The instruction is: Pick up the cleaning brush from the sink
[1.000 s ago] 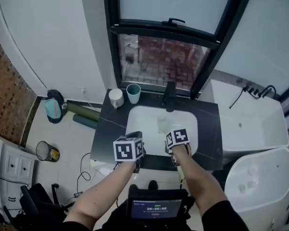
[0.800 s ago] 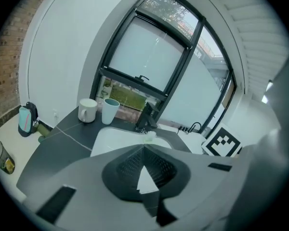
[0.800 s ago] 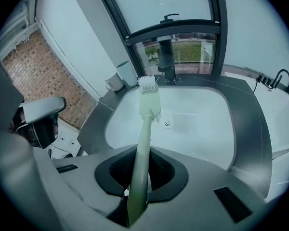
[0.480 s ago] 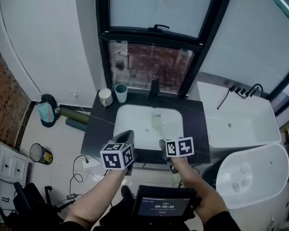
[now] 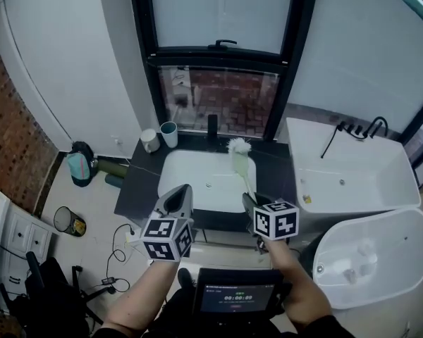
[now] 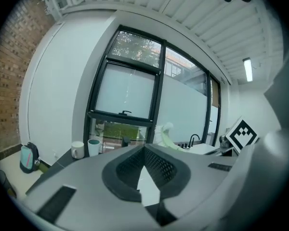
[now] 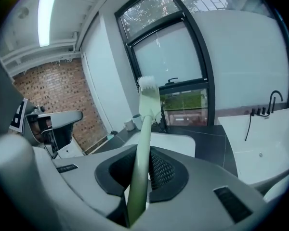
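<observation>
The cleaning brush, pale green with a white bristle head, stands tilted up over the right side of the white sink. My right gripper is shut on the lower part of its handle. In the right gripper view the brush rises from between the pads of the right gripper. My left gripper hovers over the counter's front edge, to the left of the brush, shut and holding nothing. The left gripper view shows the left gripper with the brush beyond it.
A white cup and a teal cup stand at the counter's back left. The black faucet is behind the sink, under the window. A white bathtub lies to the right. A small bin sits on the floor at left.
Both grippers rose and drew back from the sink toward the person. The brush came up out of the basin with the right gripper and now stands above the counter.
</observation>
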The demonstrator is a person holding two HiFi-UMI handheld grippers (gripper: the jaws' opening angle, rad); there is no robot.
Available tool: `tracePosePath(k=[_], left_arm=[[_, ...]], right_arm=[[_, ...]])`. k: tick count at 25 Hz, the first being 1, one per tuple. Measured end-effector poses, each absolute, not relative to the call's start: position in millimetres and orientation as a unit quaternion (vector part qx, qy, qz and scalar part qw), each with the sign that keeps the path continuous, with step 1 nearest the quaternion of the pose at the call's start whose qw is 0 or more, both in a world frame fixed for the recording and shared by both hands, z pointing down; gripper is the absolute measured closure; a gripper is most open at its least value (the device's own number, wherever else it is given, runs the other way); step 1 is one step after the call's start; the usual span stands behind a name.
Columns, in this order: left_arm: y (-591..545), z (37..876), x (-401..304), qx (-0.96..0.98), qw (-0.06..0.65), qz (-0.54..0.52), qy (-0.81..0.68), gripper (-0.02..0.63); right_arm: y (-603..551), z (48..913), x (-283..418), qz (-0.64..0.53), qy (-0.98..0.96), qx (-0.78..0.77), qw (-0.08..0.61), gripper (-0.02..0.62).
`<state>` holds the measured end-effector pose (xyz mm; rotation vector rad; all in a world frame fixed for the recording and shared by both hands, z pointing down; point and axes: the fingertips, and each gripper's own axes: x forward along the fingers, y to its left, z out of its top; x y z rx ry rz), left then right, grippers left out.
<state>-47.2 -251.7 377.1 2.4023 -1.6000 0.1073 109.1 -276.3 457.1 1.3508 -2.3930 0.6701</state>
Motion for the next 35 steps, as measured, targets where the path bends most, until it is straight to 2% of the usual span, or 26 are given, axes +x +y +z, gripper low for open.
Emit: tracePosePath(k=[10,18,35], left_arm=[[-213,345,-42,0.832,0.053,0.028,-0.551,0.615],[-197,349,-70,0.840,0.065,0.039,-0.537,0.615],[-186,364,-71,0.848,0.058,0.042,-0.524,0.615]], right_arm=[[-224,419,115,0.196,-0.844,0.491,0.093,0.563],[-194,400,100,0.155,-0.849,0.501,0.070,0.563],[-187,395,95,0.146,-0.844,0.512,0.062,0.563]])
